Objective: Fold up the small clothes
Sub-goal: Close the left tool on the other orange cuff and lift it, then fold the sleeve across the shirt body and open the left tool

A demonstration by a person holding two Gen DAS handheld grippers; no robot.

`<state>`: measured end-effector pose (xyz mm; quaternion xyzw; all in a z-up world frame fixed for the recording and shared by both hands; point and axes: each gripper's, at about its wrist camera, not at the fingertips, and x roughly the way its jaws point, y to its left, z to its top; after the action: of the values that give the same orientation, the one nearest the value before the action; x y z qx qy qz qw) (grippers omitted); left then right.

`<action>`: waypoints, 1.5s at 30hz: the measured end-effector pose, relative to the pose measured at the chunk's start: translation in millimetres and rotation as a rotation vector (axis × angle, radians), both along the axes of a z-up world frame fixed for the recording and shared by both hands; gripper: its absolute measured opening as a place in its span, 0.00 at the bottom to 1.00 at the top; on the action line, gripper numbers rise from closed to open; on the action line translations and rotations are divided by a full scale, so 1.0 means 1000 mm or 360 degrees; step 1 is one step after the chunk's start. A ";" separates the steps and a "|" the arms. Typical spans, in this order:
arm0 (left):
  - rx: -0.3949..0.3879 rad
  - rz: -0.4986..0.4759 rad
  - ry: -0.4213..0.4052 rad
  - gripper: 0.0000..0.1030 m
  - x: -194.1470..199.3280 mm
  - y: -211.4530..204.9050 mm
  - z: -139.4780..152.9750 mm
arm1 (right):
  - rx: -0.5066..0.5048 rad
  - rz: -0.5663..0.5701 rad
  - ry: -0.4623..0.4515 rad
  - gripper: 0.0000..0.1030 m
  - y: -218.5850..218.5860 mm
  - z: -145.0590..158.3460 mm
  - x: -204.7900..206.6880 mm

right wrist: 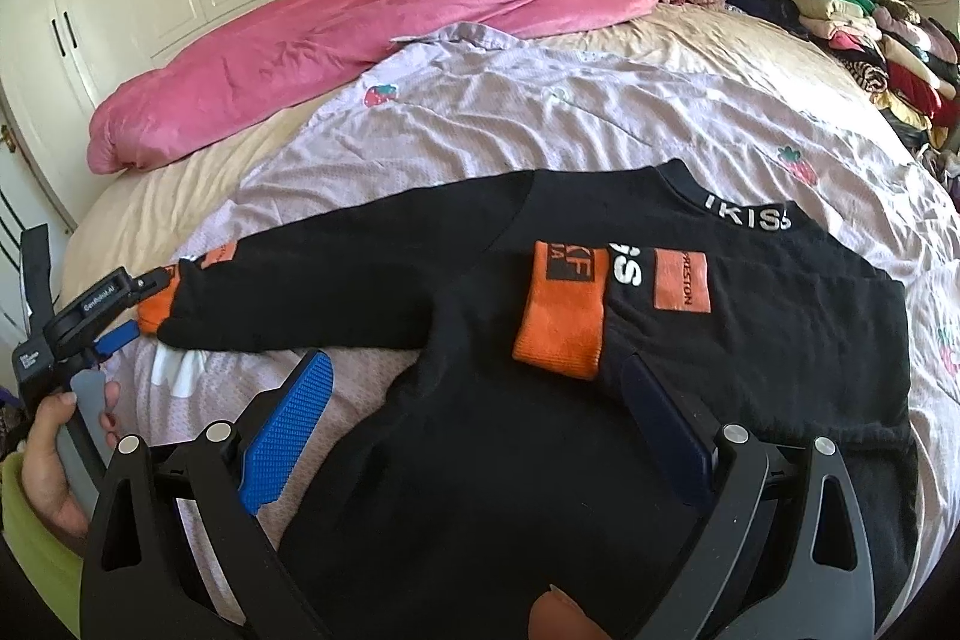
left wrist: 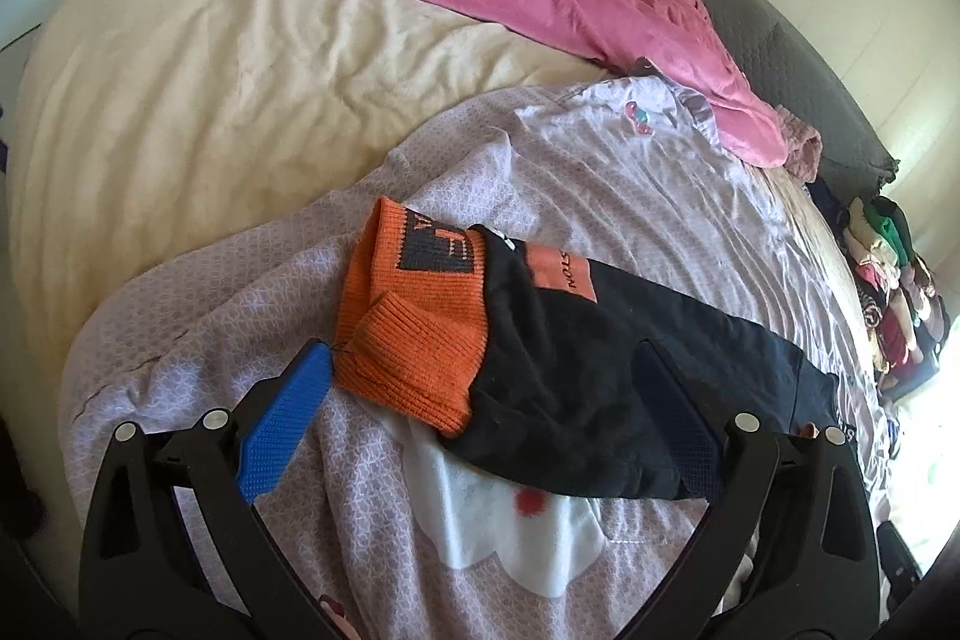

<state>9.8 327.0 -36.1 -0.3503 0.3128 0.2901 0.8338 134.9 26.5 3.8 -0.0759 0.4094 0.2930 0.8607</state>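
Black sweatshirt [right wrist: 540, 340] flat on lilac quilt [right wrist: 540, 124], bare quilt at 12 o'clock, left gripper [left wrist: 480, 412] and right gripper [right wrist: 480, 418] jaws apart, folded clothes stack [right wrist: 888, 40] at 2 o'clock.

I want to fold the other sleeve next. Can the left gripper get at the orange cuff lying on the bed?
Probably yes. The left gripper has open jaws, and the orange cuff lies uncovered just ahead on the purple sheet.

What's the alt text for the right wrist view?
A black sweatshirt lies flat on a lilac sheet, one orange-cuffed sleeve folded across its chest. The open right tool hovers over it; the left tool is at the other cuff.
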 end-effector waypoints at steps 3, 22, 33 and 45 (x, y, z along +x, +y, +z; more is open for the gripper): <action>-0.0016 0.0005 0.0012 0.80 0.005 0.003 -0.006 | -0.0004 -0.0006 -0.0031 0.94 -0.003 -0.003 -0.001; 0.0163 -0.0202 -0.0096 0.12 0.014 -0.020 0.019 | 0.0085 -0.0107 0.0017 0.94 -0.045 -0.017 0.004; 0.0274 -0.0529 -0.0197 0.10 0.043 -0.089 0.051 | 0.0184 -0.0228 0.0003 0.94 -0.091 -0.006 0.007; 0.0252 -0.0922 -0.0221 0.08 0.103 -0.170 0.059 | 0.0220 -0.0391 0.0045 0.94 -0.136 -0.015 0.017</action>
<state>113.0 157.0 23.1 -0.1995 0.3181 0.0392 0.9260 151.4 -109.6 -10.9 0.0386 0.4066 0.2139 0.8874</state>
